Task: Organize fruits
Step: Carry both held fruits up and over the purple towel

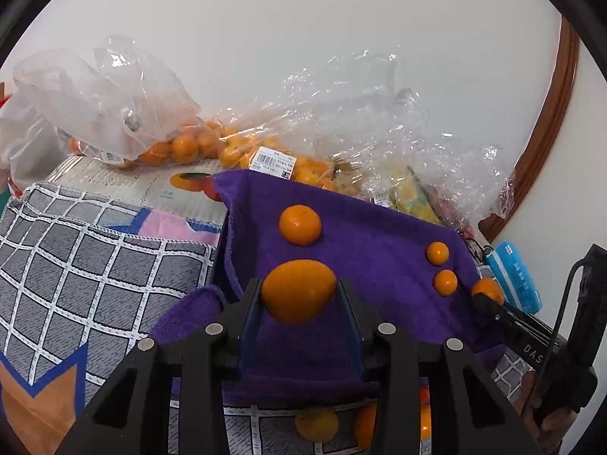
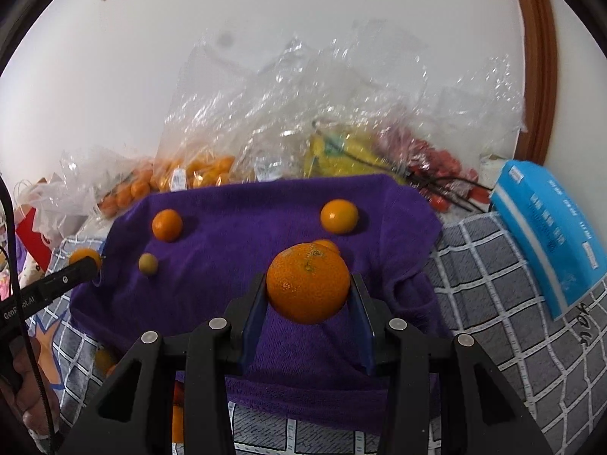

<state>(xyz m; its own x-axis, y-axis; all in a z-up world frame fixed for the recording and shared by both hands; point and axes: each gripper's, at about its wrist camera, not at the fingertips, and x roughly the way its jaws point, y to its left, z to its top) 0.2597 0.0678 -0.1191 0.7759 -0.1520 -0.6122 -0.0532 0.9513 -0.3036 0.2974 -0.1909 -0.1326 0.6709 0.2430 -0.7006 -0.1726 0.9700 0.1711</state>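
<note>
Black hand-held gripper (image 1: 299,295), blue pads (image 1: 250,326)

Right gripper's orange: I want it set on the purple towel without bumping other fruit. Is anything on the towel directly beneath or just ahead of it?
Yes. A smaller orange fruit peeks out just behind the held orange in the right gripper; purple towel nearer the camera looks bare.

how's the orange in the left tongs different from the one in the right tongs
The left tongs hold a smooth, oval orange; the right tongs hold a rounder, speckled orange with its stem scar facing up. Both are clamped between blue pads over the purple towel.
</note>
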